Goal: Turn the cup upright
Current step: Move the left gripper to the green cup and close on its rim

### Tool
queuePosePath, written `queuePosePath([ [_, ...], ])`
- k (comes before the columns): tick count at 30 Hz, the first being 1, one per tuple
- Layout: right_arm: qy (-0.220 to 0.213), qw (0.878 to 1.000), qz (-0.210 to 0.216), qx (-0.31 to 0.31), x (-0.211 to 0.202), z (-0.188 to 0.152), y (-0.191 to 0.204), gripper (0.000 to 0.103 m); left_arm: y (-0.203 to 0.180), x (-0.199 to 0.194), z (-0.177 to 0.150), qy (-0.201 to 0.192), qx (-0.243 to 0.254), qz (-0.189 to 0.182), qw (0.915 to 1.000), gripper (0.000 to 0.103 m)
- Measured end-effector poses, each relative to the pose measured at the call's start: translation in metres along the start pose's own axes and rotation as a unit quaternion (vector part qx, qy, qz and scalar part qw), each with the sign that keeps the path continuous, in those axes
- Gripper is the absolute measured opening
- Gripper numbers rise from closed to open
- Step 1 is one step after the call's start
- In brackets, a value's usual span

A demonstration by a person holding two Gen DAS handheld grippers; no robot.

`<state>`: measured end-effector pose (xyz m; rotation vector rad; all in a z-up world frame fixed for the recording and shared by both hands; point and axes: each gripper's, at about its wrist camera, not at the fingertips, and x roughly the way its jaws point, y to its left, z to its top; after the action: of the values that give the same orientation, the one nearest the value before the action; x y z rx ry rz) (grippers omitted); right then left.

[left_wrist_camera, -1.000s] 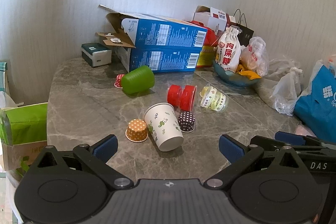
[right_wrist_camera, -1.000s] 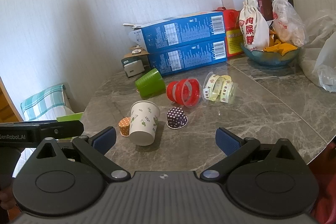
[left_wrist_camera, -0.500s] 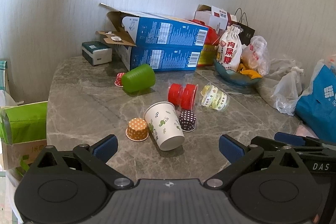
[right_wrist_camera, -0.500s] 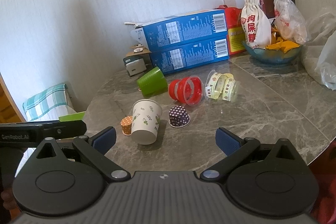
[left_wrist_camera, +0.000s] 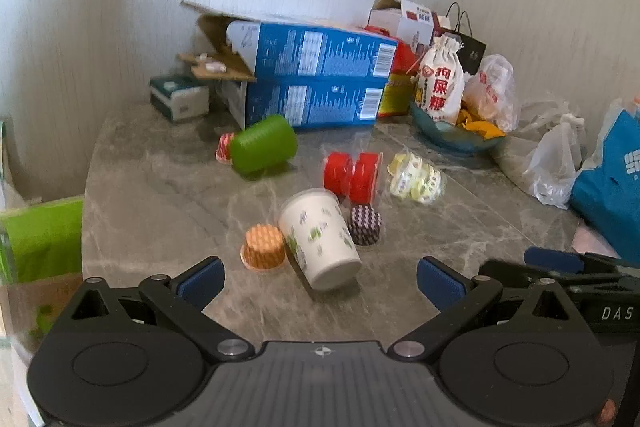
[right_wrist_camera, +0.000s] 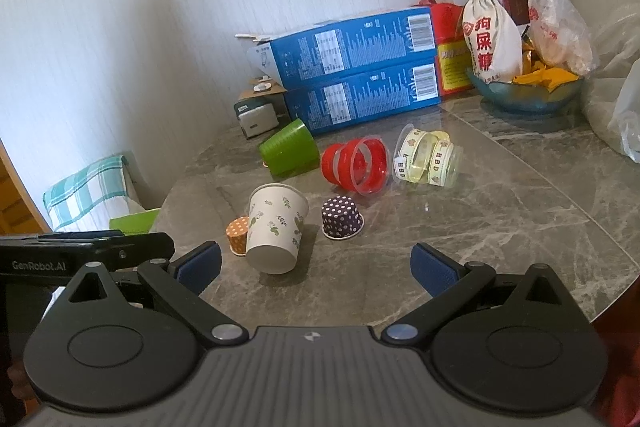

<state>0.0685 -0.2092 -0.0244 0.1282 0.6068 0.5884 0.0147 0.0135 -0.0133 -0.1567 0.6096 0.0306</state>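
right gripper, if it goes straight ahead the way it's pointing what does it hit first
Most likely the white paper cup, lying on its side slightly left of the open right gripper. The purple dotted cup sits just beyond, nearer the centre line. Depth is hard to judge.

Ahead of left tongs [left_wrist_camera: 320, 281]: the white paper cup [left_wrist_camera: 320, 241] lies on its side, just beyond the spread tips.
Cup's left: orange cupcake liner [left_wrist_camera: 263, 246] touching it.
Cup's right: purple dotted liner [left_wrist_camera: 364, 224] close by.
Behind cup: red cup [left_wrist_camera: 352, 175], clear cup [left_wrist_camera: 418, 179], green cup [left_wrist_camera: 262, 143].
Ahead of right tongs [right_wrist_camera: 316, 267]: bare grey surface [right_wrist_camera: 500, 227], open to the right.
Far side: blue boxes [right_wrist_camera: 360, 75] block the wall.
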Motion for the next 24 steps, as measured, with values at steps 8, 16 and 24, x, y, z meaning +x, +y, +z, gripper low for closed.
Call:
queuePosePath([
  [8,0.006,1.000,-0.002,0.018,0.013,0.003,-0.020,0.102,0.027,0.056,0.071,0.006,0.111,0.019,0.9937,0.103],
  [16,0.023,0.999,-0.006,0.041,0.021,0.001,-0.041,0.102,0.033,0.191,0.139,0.134,0.217,-0.024,0.9666,0.096],
  [24,0.031,0.997,-0.031,0.067,0.020,-0.004,-0.070,0.102,0.027,0.263,0.154,0.175,0.301,-0.023,0.9369,0.094],
])
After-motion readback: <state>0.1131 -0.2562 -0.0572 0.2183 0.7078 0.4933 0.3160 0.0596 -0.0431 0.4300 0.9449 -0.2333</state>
